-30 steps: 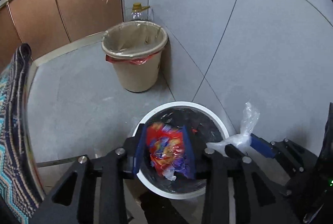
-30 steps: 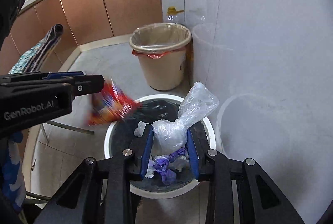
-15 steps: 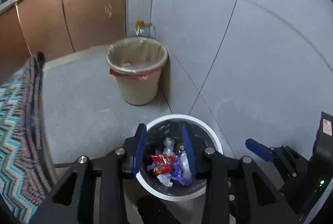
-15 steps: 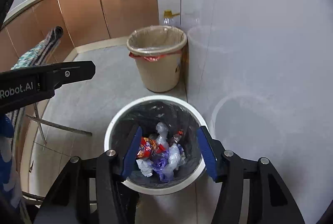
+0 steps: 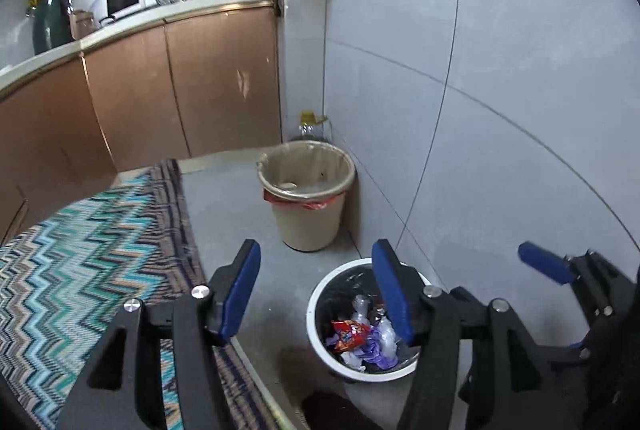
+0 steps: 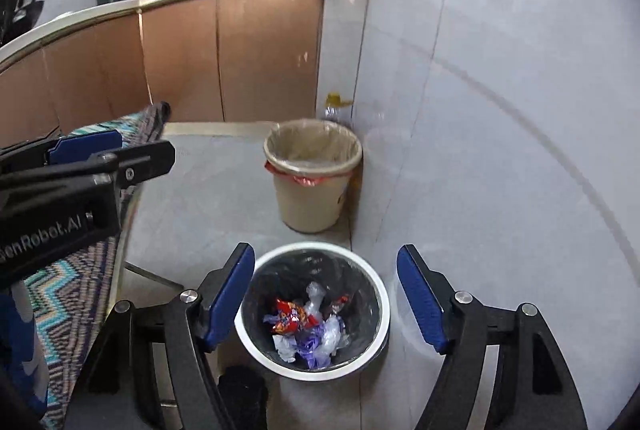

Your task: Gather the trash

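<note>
**binwatcher:** So the trash (image 6: 304,326) is sitting at the bottom of the white-rimmed bin (image 6: 382,304), which is standing on the floor just beside the tiled wall (image 6: 500,110). I'm seeing a red snack wrapper (image 6: 288,316), a knotted clear plastic bag (image 6: 314,296) and some crumpled purple film (image 6: 310,346), all piled together on the black liner (image 6: 280,274).

**tong_guy:** Yep, and both tongs are hanging empty over it. The right gripper (image 6: 326,300) is gaping wide, its jaws have just been spreading and there's nothing between them. Same for the left gripper (image 5: 316,290): jaws have just been opening, nothing held.

**binwatcher:** If anything needs fishing out again, I'm guessing it's all featherlight, soft and crinkly. The wrapper is probably slippery, so I'd be pinching it across a crumpled fold. The clear bag is easiest by its twisted neck.

**tong_guy:** Agreed, nothing fragile there. Further out, the beige bin (image 6: 314,182) with the red-edged liner is standing near the same wall, looking nearly empty, with a plastic bottle (image 6: 334,106) tucked behind it in the corner. The zigzag cloth (image 5: 80,262) is lying off to the left, cabinets (image 5: 180,98) beyond.
</note>
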`<state>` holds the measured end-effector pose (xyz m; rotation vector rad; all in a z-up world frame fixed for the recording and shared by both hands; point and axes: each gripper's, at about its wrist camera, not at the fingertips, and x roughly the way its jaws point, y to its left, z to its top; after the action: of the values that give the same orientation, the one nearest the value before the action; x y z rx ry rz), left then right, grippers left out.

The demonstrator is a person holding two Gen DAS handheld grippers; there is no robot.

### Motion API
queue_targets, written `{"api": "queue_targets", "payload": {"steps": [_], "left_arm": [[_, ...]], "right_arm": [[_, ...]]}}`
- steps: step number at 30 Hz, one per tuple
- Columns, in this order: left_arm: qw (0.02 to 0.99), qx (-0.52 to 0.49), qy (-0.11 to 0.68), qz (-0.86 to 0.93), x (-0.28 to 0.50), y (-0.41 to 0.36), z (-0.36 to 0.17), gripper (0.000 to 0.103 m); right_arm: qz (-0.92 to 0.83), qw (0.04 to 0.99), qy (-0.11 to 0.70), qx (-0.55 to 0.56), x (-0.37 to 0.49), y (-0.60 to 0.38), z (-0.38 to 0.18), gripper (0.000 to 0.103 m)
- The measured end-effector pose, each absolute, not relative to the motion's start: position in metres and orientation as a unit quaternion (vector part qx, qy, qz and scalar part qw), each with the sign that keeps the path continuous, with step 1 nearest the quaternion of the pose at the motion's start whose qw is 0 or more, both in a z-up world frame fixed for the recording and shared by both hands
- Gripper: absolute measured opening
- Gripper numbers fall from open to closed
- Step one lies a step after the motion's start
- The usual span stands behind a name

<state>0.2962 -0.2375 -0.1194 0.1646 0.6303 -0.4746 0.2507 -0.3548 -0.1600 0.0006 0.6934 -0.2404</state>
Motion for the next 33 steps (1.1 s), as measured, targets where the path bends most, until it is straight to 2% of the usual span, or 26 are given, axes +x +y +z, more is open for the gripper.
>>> {"api": "queue_targets", "payload": {"steps": [4,10,16,18,20,24,33], "left_arm": [[0.931,0.079,0.285,-0.217,0.274,-0.213,-0.103,0.057],[0.949,0.073,0.249,-0.182,0.243,-0.172,-0.076,0.064],[0.963,0.061,0.219,-0.144,0.215,-0.134,-0.054,0.066],[0.968,0.056,0.209,-0.130,0.206,-0.123,-0.048,0.066],[0.971,0.051,0.201,-0.117,0.199,-0.113,-0.043,0.075],[0.980,0.044,0.174,-0.086,0.178,-0.094,-0.034,0.083],[0.988,0.035,0.151,-0.024,0.153,-0.060,-0.021,0.087]], "right_arm": [[-0.116,0.943,0.311,-0.015,0.235,-0.336,-0.134,0.082],[-0.103,0.956,0.273,-0.033,0.208,-0.307,-0.099,0.090],[-0.080,0.966,0.242,-0.048,0.186,-0.275,-0.073,0.095],[-0.073,0.968,0.233,-0.052,0.179,-0.267,-0.066,0.096],[-0.066,0.971,0.224,-0.055,0.171,-0.260,-0.058,0.097],[-0.057,0.974,0.210,-0.061,0.158,-0.250,-0.050,0.098],[-0.040,0.981,0.177,-0.065,0.131,-0.232,-0.030,0.101]]}}
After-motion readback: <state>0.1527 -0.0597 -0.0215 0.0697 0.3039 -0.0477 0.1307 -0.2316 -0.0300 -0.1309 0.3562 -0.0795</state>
